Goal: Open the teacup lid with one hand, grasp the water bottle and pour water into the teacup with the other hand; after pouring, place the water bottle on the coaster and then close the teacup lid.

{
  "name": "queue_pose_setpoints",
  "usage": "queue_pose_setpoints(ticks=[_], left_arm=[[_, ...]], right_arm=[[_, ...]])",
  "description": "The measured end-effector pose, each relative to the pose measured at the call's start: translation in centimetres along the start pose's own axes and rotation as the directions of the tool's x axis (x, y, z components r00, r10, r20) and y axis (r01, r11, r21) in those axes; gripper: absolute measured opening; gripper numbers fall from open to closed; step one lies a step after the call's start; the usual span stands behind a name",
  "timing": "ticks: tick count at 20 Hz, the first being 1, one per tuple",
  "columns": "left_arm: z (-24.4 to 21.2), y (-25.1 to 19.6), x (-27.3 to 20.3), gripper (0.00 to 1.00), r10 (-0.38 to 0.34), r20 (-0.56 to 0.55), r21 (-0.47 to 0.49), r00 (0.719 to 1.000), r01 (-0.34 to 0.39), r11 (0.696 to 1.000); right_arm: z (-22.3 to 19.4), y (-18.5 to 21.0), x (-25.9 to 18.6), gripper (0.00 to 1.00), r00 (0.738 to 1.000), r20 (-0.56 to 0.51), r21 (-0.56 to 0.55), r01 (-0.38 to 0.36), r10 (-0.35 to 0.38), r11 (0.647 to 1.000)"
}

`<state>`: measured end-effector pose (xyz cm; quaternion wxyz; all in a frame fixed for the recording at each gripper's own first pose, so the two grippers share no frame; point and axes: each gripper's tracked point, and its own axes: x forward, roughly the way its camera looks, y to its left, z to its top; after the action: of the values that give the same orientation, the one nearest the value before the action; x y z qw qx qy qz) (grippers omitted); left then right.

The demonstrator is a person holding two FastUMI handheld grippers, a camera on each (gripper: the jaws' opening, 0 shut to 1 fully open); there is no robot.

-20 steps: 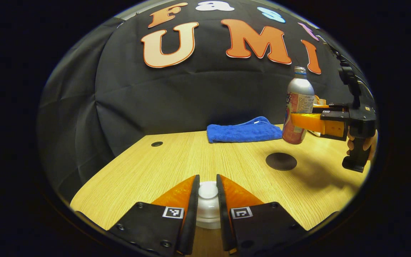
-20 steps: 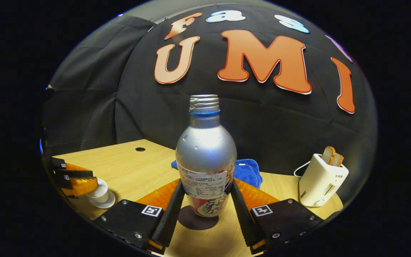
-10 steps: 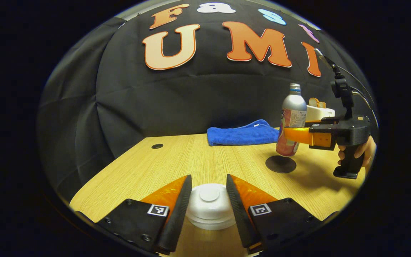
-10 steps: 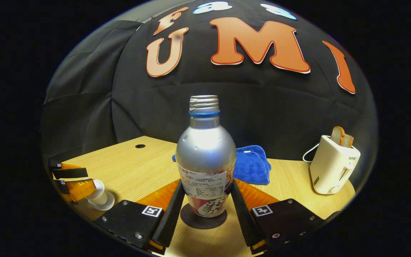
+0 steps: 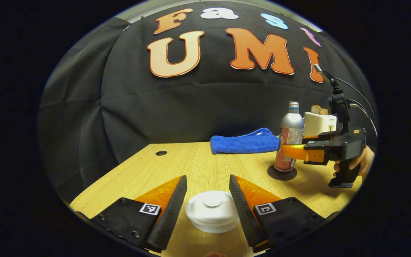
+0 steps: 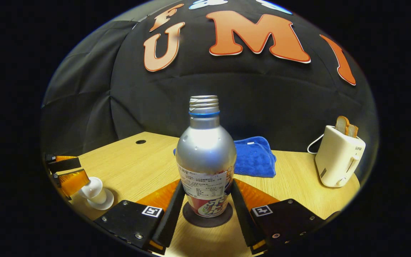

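Note:
The white teacup lid (image 5: 212, 210) sits on the teacup between the fingers of my left gripper (image 5: 207, 180), which is open with a gap on each side of the lid. In the right gripper view the left gripper (image 6: 68, 173) hovers at the white teacup (image 6: 93, 191) on its saucer. The silver water bottle (image 6: 205, 153) stands upright on the dark round coaster (image 6: 191, 218), with my right gripper (image 6: 205, 184) shut on its lower body. The left gripper view has the bottle (image 5: 292, 132), the coaster (image 5: 282, 174) and the right gripper (image 5: 293, 151) at the right.
A folded blue towel (image 5: 244, 142) lies at the table's back edge. A white toaster (image 6: 339, 157) with bread slices stands at the back right. A hand (image 5: 359, 162) holds the right gripper's handle. A small cable hole (image 5: 161, 153) is at the back left.
My left gripper let go of the lid knob, opened and drew back a little. The right gripper lowered the bottle down onto the coaster.

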<state>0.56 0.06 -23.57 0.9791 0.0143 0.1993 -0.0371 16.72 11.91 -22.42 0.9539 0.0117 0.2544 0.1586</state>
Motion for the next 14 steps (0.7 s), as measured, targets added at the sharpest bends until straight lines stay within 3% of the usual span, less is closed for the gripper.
queue_pose_setpoints(ticks=[6,8,9,14], left_arm=[[-0.2,-0.1,0.0,0.81,0.007,-0.006,-0.009,1.0,-0.007,1.0],[0.2,0.0,-0.1,0.77,0.011,0.006,-0.012,1.0,-0.011,1.0],[0.5,-0.1,-0.2,0.81,0.013,0.014,-0.014,1.0,-0.012,1.0],[2.6,-0.1,-0.4,0.82,0.036,0.064,-0.007,0.997,-0.036,0.999]], right_arm=[[-1.4,0.0,0.4,0.77,0.999,-0.043,0.021,0.003,-0.002,1.0],[-1.7,-0.4,0.2,0.8,0.998,-0.056,0.012,0.015,-0.014,1.0],[-1.9,-0.4,0.1,0.82,0.998,-0.063,0.004,0.017,-0.017,1.0],[-0.9,-0.4,-1.5,0.88,0.999,-0.041,-0.02,0.018,-0.019,1.0]])
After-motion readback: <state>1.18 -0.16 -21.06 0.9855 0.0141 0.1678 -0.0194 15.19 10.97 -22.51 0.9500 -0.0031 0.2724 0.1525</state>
